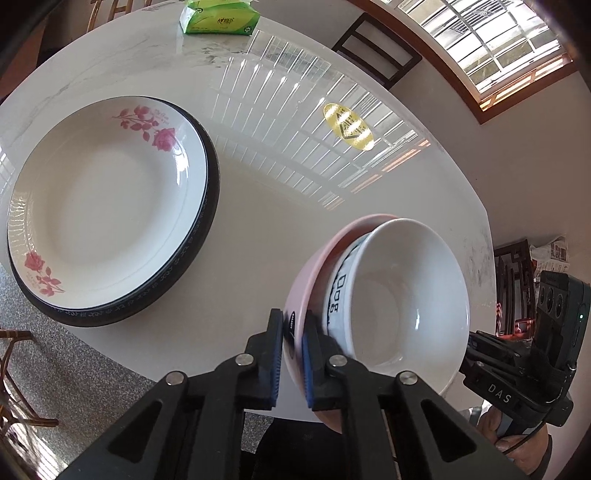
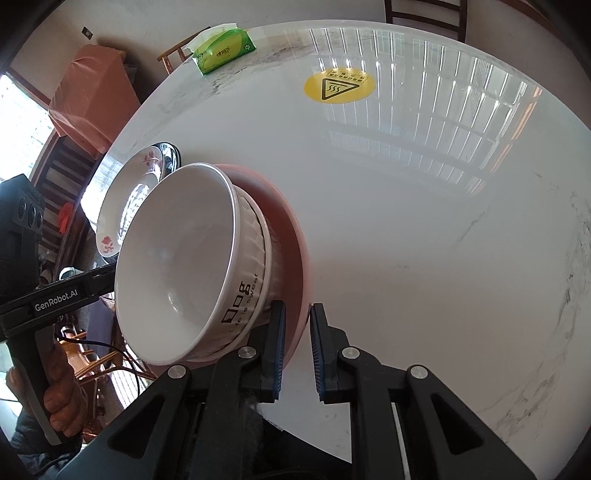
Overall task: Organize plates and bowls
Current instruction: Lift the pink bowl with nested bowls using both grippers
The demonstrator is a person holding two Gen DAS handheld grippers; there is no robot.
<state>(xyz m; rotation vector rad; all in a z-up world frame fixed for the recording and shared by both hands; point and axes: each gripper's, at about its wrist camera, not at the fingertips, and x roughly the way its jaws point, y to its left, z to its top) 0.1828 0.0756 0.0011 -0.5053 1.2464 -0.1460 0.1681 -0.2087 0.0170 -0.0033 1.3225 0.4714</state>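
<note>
A white bowl with black lettering sits nested in a pink bowl; the stack is tilted above the white table. My left gripper is shut on the pink bowl's near rim. My right gripper is shut on the opposite rim of the pink bowl, with the white bowl beside its left finger. A white rose-patterned plate rests on a black-rimmed plate at the left; it also shows in the right wrist view.
A green tissue pack lies at the far table edge, also in the right wrist view. A yellow warning sticker is on the tabletop. Chairs stand beyond the table. The table edge runs close under both grippers.
</note>
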